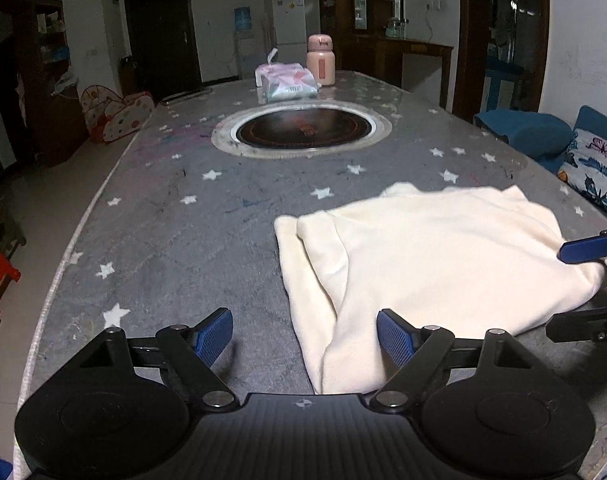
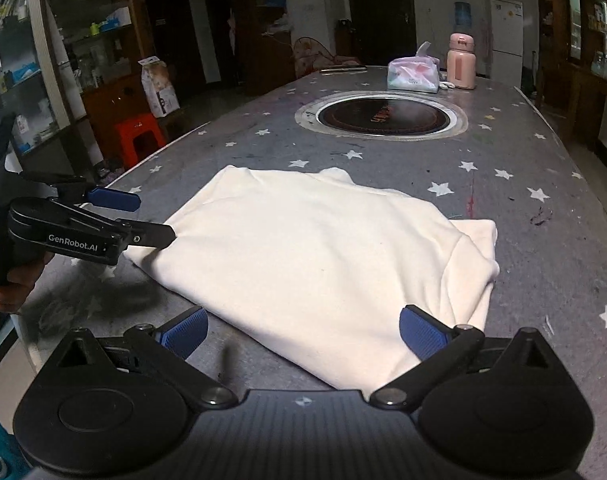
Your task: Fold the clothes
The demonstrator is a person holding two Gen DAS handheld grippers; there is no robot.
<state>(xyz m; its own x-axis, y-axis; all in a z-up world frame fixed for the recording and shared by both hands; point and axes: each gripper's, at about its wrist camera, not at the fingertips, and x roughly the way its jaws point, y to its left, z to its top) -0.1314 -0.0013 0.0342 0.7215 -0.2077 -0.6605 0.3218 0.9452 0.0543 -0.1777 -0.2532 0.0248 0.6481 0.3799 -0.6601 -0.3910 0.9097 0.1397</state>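
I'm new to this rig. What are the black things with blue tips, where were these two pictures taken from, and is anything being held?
They are hand-held tongs, one in each of a person's hands, each with a camera looking along its fingers. One picture is from the left tongs, the other from the right tongs. A folded cream garment lies on a grey star-patterned table with a round inset cooktop, a tissue pack and a pink flask. Both tongs stand open beside the garment; nothing is held.

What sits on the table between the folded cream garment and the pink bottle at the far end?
The round inset cooktop lies between the cream garment and the pink bottle; otherwise bare star-print cover. Both wrist views show it.
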